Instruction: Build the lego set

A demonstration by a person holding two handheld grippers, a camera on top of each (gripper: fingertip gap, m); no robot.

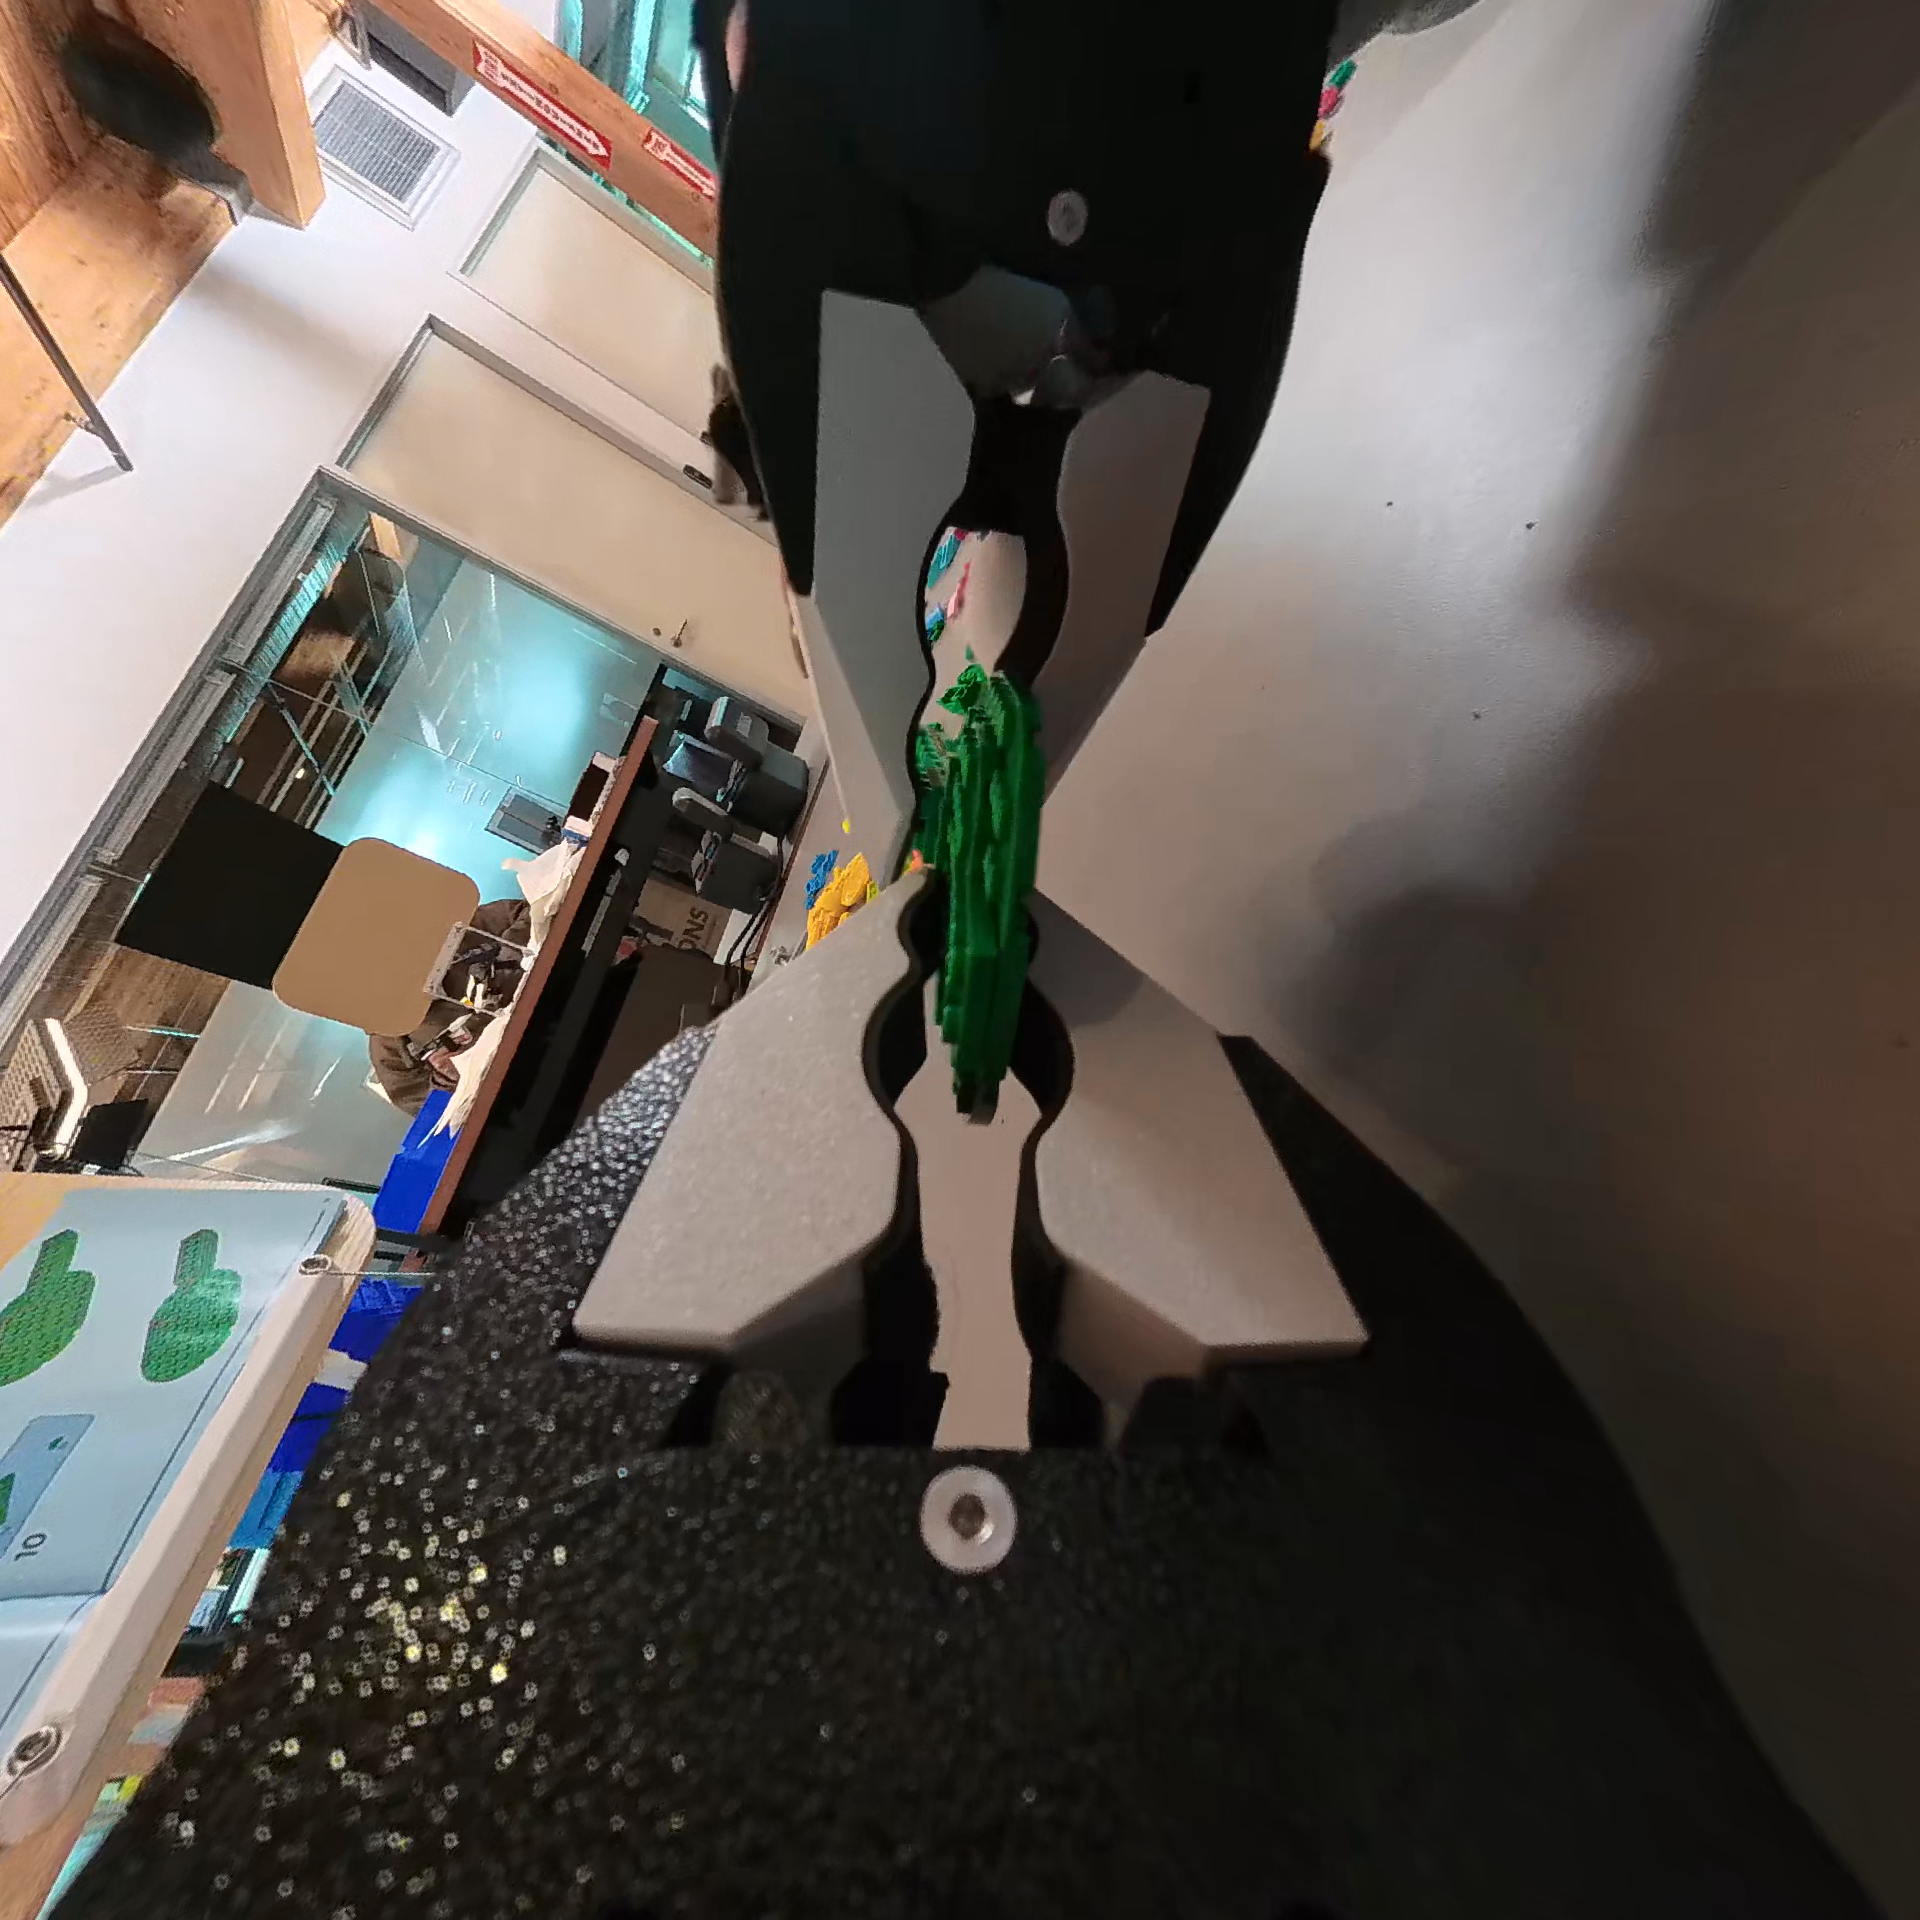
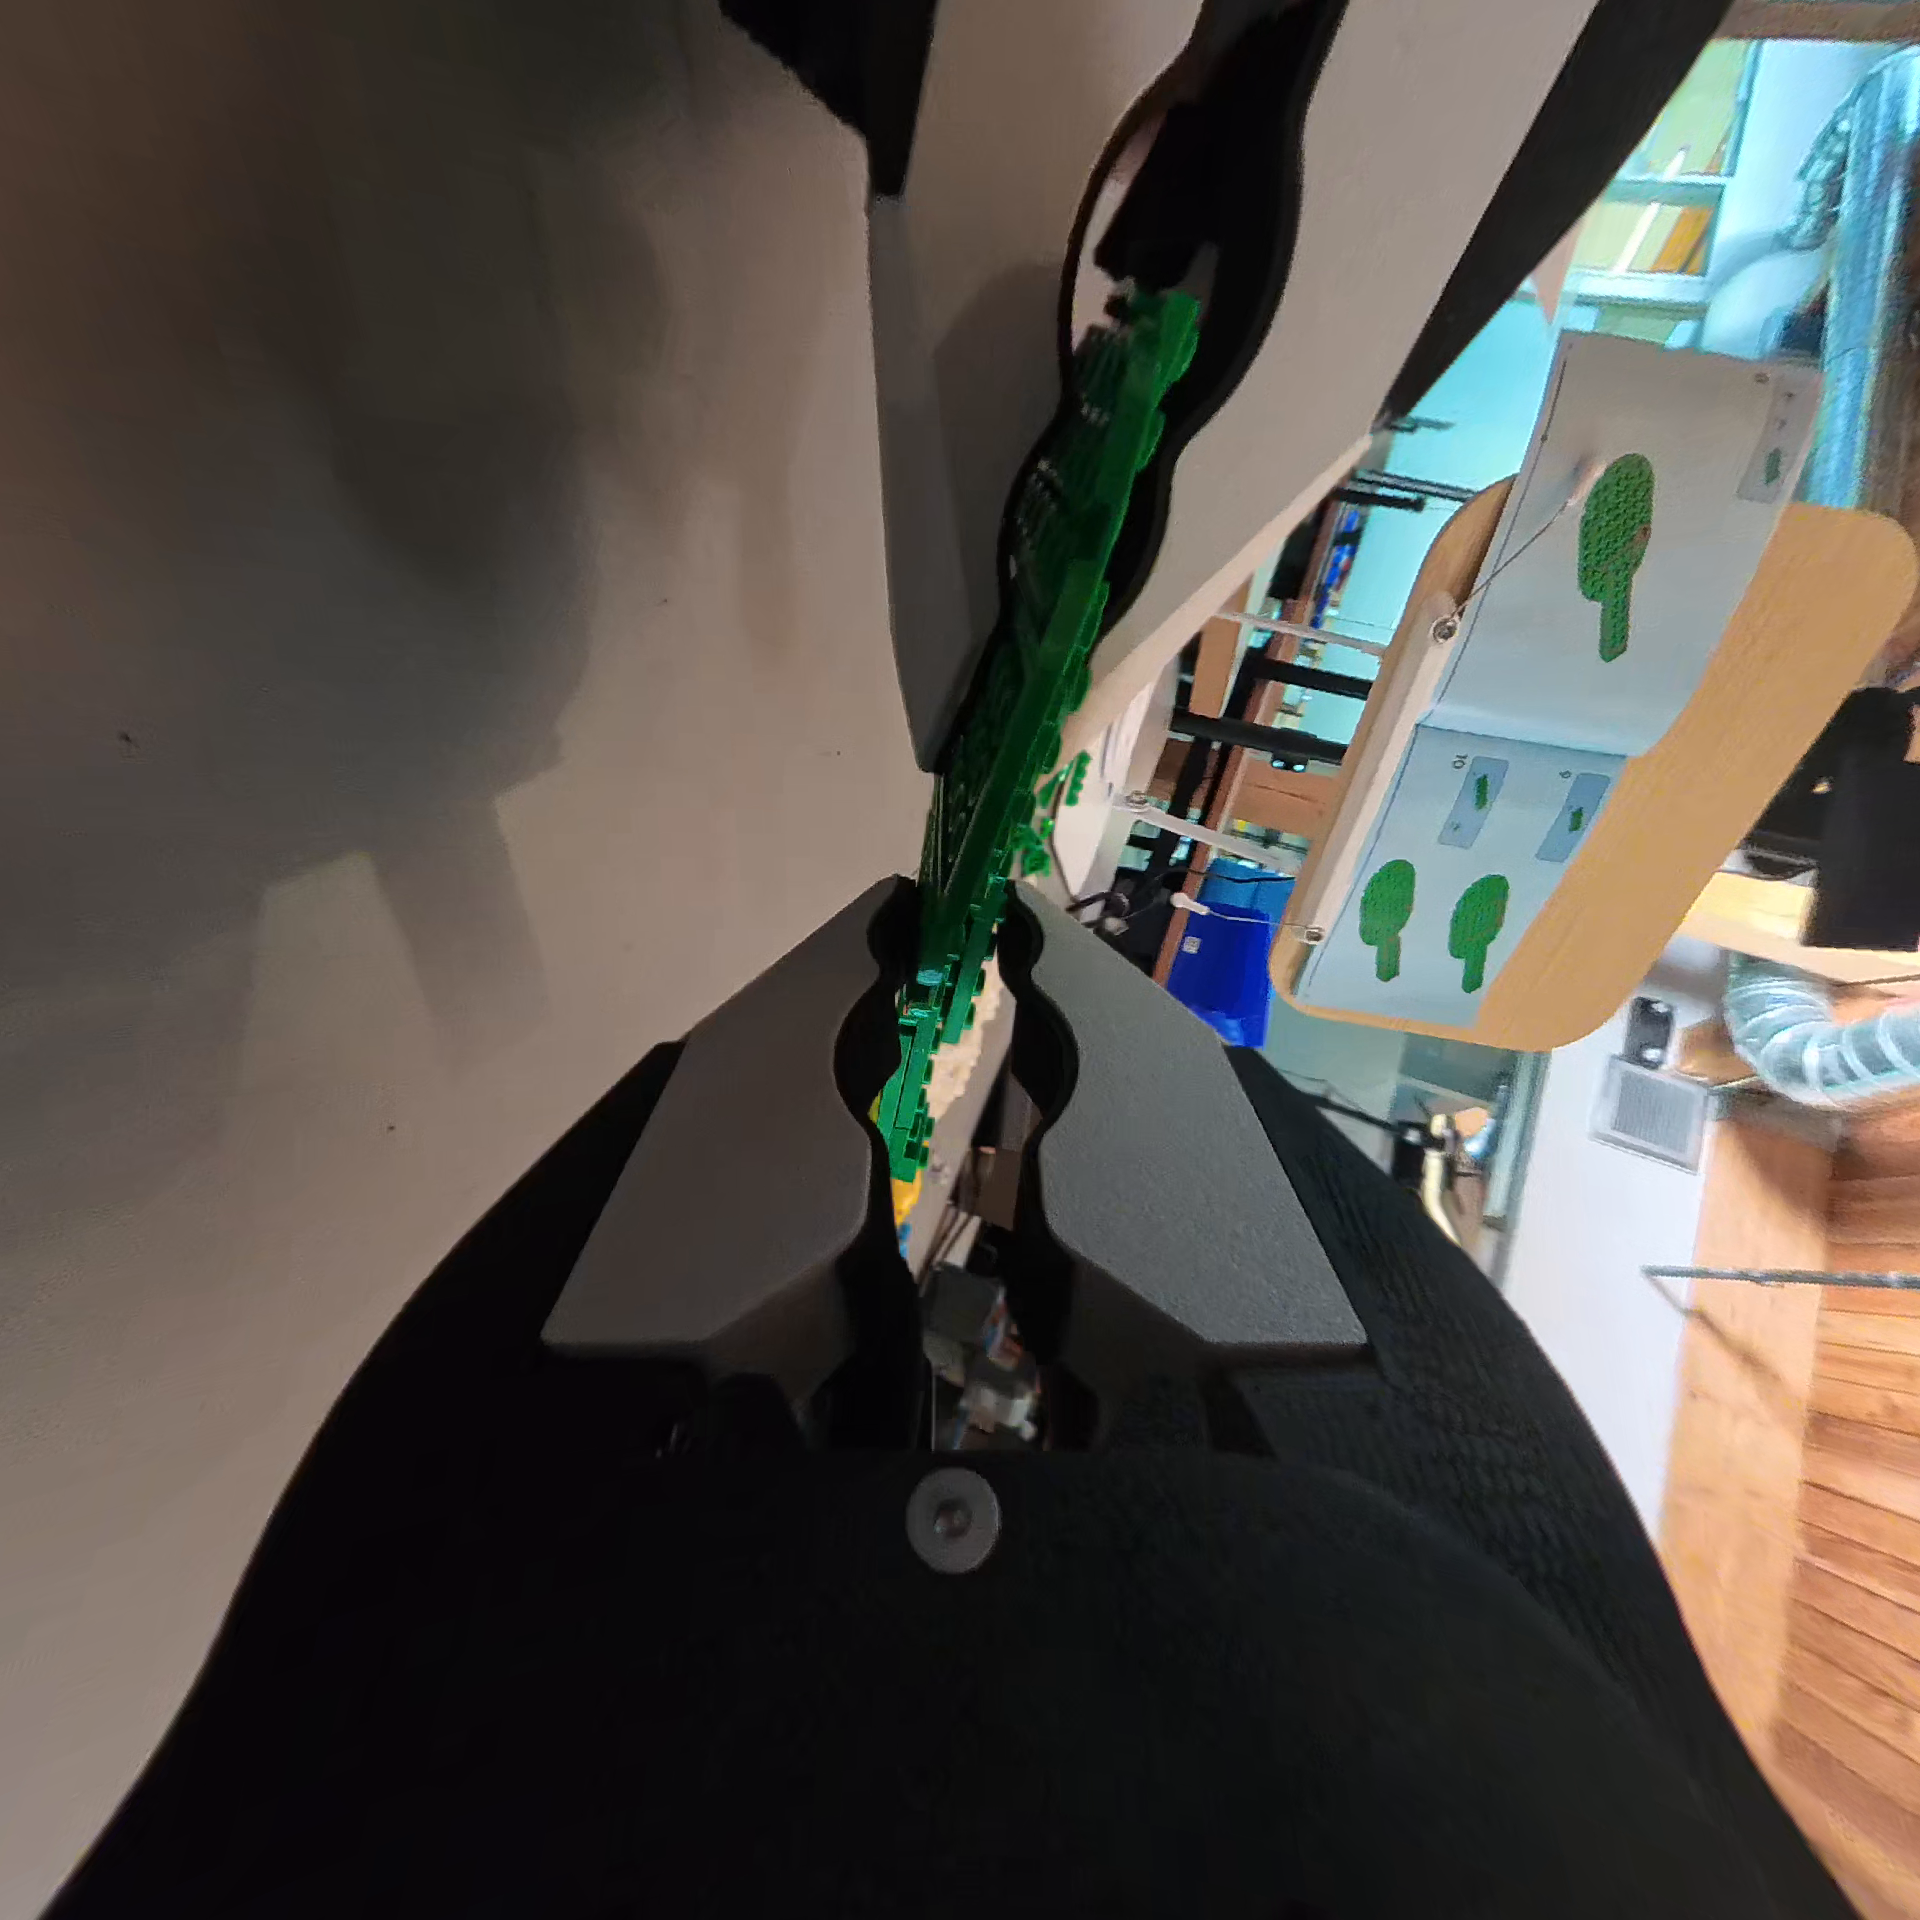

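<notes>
My left gripper [image 1: 971, 904] clamped, grey fingers [image 1: 790, 1091] pressing green brick plate [image 1: 987, 831]. My right gripper [image 2: 956, 914] clamped on same plate, tip to tip, facing left.

Black textured gripper body [image 1: 727, 1662], grey wavy-edged fingers [image 1: 790, 1122], silver screw [image 1: 967, 1519]

A pale grey-white tabletop [image 1: 1455, 520] fills much of both wrist views, matte, with a few tiny dark specks and soft shadows across it. Near its far edge in the left wrist view lies a heap of small yellow building bricks [image 1: 842, 899], with a few blue bricks [image 1: 824, 862] just beside the heap. More small coloured pieces [image 1: 1335, 88] lie well apart from the yellow heap, too small to tell apart.
</notes>
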